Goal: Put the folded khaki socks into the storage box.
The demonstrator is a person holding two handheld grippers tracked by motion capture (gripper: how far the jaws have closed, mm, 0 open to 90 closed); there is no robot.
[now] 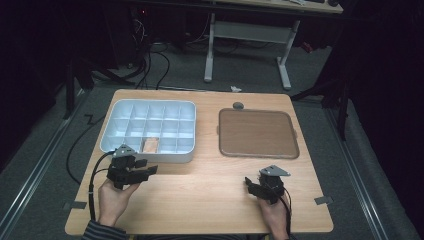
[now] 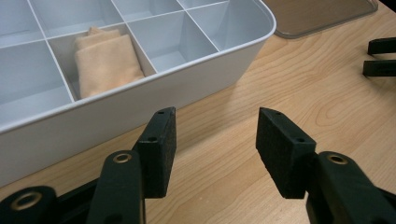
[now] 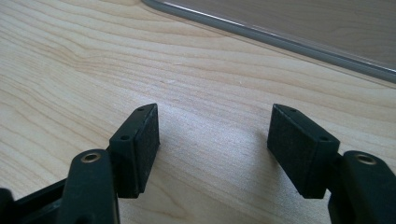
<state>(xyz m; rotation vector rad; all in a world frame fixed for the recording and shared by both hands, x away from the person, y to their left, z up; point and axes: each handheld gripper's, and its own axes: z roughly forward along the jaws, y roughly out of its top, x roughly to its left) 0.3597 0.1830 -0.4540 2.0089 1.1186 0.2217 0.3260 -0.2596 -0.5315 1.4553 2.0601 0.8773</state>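
A white divided organiser box [image 1: 115, 107] stands at the table's back left. A folded tan cloth [image 1: 150, 145] lies in one of its front-row compartments, also seen in the left gripper view [image 2: 106, 63]. My left gripper [image 1: 148, 170] hovers just in front of the box's front wall [image 2: 116, 116], jaws open, nothing between them [image 2: 215, 140]. My right gripper [image 1: 251, 184] rests low over bare wood at the front right, open and empty [image 3: 212, 140]. Its jaw tips show far off in the left gripper view [image 2: 380, 56].
A brown tray-like lid [image 1: 257, 133] with a clear rim lies on the table's right half, behind my right gripper; its edge shows in the right gripper view [image 3: 280, 39]. A small grey disc [image 1: 238, 105] sits behind it. Cables trail from both grippers.
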